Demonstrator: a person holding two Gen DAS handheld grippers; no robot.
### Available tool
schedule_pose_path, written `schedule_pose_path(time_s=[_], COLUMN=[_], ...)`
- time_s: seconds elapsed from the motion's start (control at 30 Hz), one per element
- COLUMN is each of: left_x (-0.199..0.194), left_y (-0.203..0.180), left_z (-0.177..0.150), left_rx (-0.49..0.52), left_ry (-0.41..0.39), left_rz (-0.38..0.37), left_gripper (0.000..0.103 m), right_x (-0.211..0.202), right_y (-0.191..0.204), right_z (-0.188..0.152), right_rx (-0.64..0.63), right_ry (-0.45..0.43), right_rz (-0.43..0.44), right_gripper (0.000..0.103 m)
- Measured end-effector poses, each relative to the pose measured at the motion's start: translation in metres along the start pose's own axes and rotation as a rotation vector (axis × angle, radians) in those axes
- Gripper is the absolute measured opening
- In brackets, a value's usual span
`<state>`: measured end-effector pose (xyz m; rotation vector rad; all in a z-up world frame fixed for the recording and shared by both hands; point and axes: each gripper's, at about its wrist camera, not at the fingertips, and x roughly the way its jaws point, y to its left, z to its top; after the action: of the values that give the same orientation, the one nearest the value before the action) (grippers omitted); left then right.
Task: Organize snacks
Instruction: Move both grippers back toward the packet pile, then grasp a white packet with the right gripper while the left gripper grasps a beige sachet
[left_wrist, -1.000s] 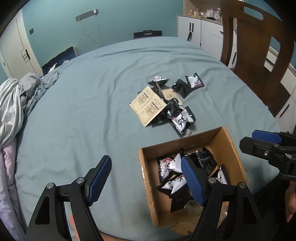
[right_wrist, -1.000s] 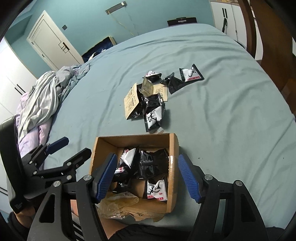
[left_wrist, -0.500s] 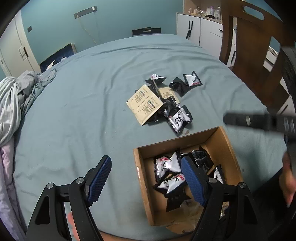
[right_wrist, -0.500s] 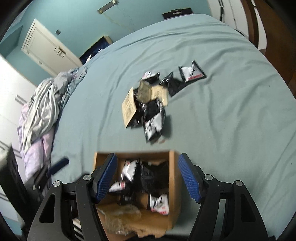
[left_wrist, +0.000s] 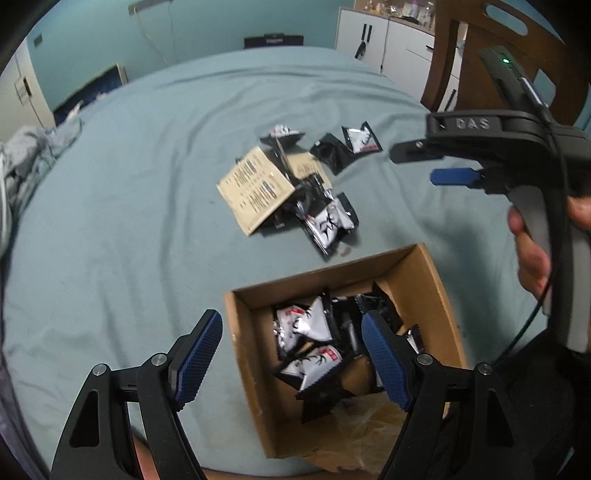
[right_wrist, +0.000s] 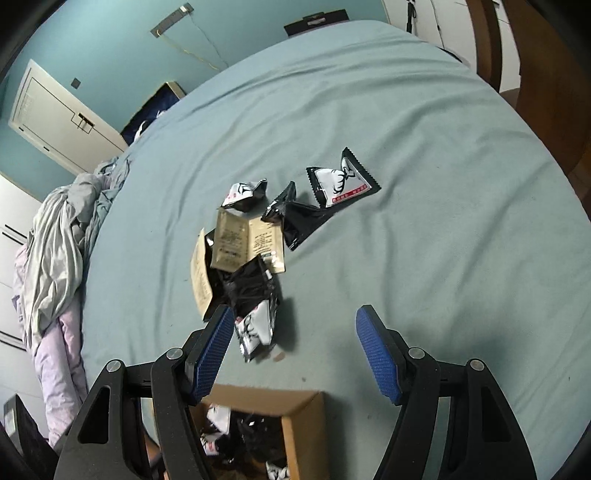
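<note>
**Blue pads wide over box and loose snacks**

Cardboard box (left_wrist: 421, 273) sits at the near edge of the teal bedspread (left_wrist: 122, 206), packets inside. My left gripper (left_wrist: 291, 354) hangs over its left wall, jaws wide, empty. My right gripper (right_wrist: 295, 350) is parted too, holding nothing; the nearest black-and-white packet (right_wrist: 255, 328) lies just beside its left pad, at the near end of the loose pile (right_wrist: 243, 251) mid-bed.
</note>
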<state>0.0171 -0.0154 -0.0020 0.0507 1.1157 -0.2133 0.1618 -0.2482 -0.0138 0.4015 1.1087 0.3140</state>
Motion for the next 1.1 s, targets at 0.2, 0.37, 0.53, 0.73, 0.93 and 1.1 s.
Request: schedule_pose_path(time_s=[0.2, 0.37, 0.53, 0.73, 0.93, 1.1], left_x=[0.015, 0.022, 0.025, 0.028, 0.022, 0.019], left_y=[0.007, 0.014, 0.019, 0.024, 0.036, 0.049], left_z=[0.003, 0.007, 0.012, 0.018, 0.023, 0.032], left_rx=[-0.044, -0.087, -0.107, -0.119, -0.18, -0.2], left_ry=[0.068, 0.089, 0.087, 0.076, -0.009, -0.098], left_rz=[-0.057, -0.087, -0.096, -0.073, -0.057, -0.024], left_gripper=[0.08, 0.08, 0.08, 0.08, 0.08, 0.08], right_x=[0.019, 0.041, 0.065, 0.097, 0.13, 0.132], right_y=[-0.002, 0.001, -0.003, -0.015, -0.01, -0.001], right_z=[0.028, 0.052, 0.078, 0.097, 0.097, 0.095], right_rx=[0.015, -0.027, -0.059, -0.034, -0.076, -0.136], right_ry=[0.038, 0.043, 0.011, -0.011, -0.014, -0.046], right_rz=[-0.056, -0.101, -0.151, -0.141, -0.194, -0.28], right_gripper=[0.068, 0.068, 0.068, 0.068, 0.068, 0.036])
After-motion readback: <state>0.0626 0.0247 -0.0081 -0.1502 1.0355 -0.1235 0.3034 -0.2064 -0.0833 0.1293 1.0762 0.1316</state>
